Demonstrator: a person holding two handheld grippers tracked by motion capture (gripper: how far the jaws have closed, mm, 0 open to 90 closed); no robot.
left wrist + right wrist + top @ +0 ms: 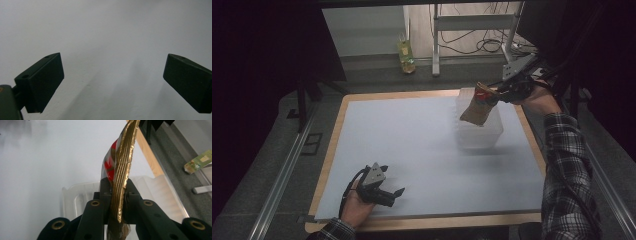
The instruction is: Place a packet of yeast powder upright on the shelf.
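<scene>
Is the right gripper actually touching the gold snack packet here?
Touching. The right gripper view shows the right gripper with both jaws clamped on the gold snack packet's sealed edge, no gap.

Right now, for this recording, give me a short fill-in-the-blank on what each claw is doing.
1. The right claw is shut on a gold ____.
2. The packet hangs above a clear plastic ____.
3. The left claw, low over the table, has its jaws ____.

Missing words: packet; container; open
</scene>
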